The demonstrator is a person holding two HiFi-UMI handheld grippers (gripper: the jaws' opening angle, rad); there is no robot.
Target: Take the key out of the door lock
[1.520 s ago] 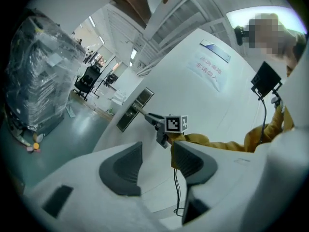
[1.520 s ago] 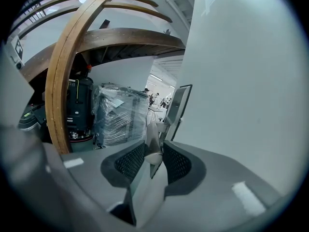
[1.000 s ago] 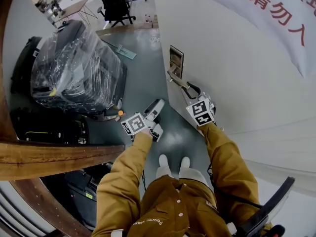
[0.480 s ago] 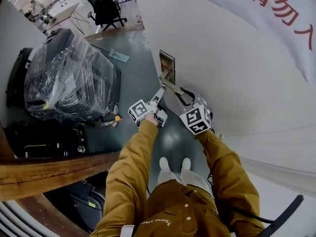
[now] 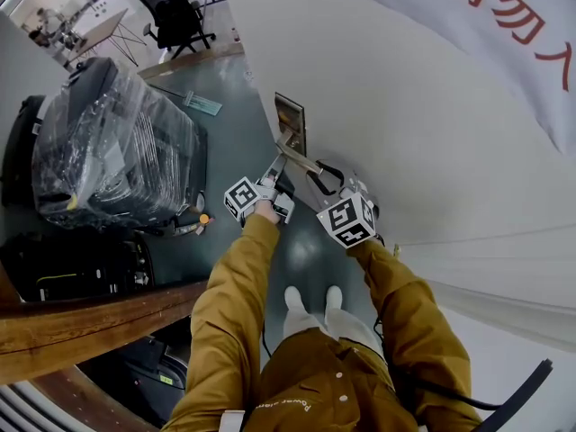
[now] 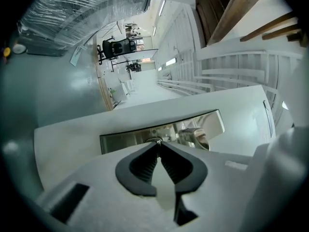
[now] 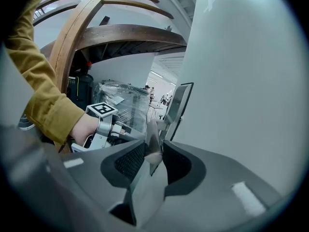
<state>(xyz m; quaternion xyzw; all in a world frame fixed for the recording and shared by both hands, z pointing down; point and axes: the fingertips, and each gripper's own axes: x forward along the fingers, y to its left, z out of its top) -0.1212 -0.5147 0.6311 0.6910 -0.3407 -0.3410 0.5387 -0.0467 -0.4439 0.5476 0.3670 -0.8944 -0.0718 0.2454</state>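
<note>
The steel lock plate [image 5: 290, 116] sits on the white door, with its lever handle [image 5: 302, 160] sticking out. In the head view my left gripper [image 5: 276, 171] reaches up to the plate under the handle. In the left gripper view its jaws are closing, and the left gripper [image 6: 158, 144] pinches its tips on the small key head [image 6: 156, 139] at the lock plate [image 6: 125, 138]. My right gripper [image 5: 317, 175] is shut on the handle; in the right gripper view the right gripper [image 7: 154, 151] has the lever handle [image 7: 152, 138] clamped between its pads.
A plastic-wrapped black case [image 5: 108, 142] stands on the floor at left, with black bags [image 5: 72, 264] and a curved wooden rail [image 5: 90, 318] nearer me. An office chair [image 5: 175, 12] is far back. The person's feet [image 5: 310, 300] stand by the door.
My left gripper has risen from beside the door to the lock plate, and its jaws have gone from wide apart to closed at the keyhole. The right gripper has stayed on the handle.
</note>
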